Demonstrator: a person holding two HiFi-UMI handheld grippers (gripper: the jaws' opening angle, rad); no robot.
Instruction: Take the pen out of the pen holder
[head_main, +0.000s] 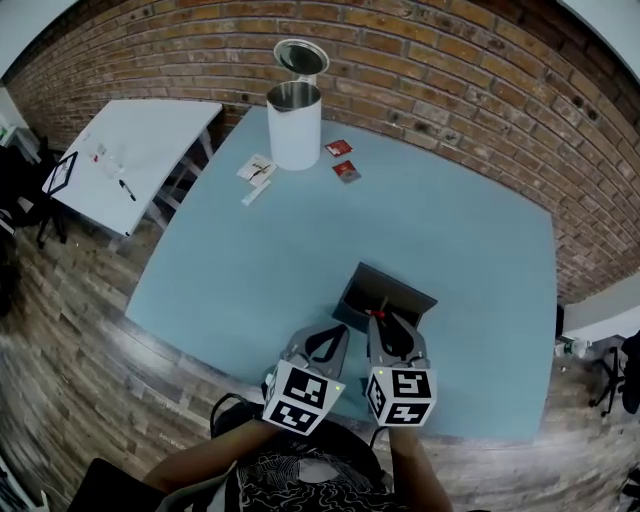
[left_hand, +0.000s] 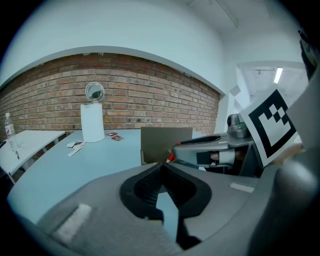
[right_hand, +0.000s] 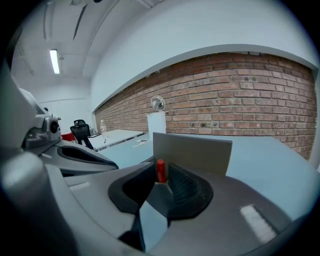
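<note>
Two claws sit side by side at the near edge of the light-blue table (head_main: 250, 270), both pointing toward the brick wall (head_main: 450, 90). My right claw (head_main: 390, 326) has its tips at the near rim of the pen holder (head_main: 400, 284), a dark open box. In the right gripper view its ribbed pads (right_hand: 184, 186) are pressed in on the red pen (right_hand: 160, 171), whose top stands upright between them right at the tips. In the head view the pen shows only as a small red mark inside the holder's near side, and I cannot tell how deep it reaches.

My left claw (head_main: 322, 342) lies just beside the right one, short of the holder's left corner and not touching it. In the left gripper view its pads meet at the tips with nothing between them.

Well apart, toward the far edge of the table, stands a white bin (head_main: 294, 128) with its lid (head_main: 300, 57) tipped open. Two small red packets (head_main: 343, 160) lie just to its right. Some white cards (head_main: 257, 168) and a white stick (head_main: 255, 193) lie in front of it. A white side table (head_main: 140, 150) stands on the wood floor (head_main: 70, 300) to the left.
</note>
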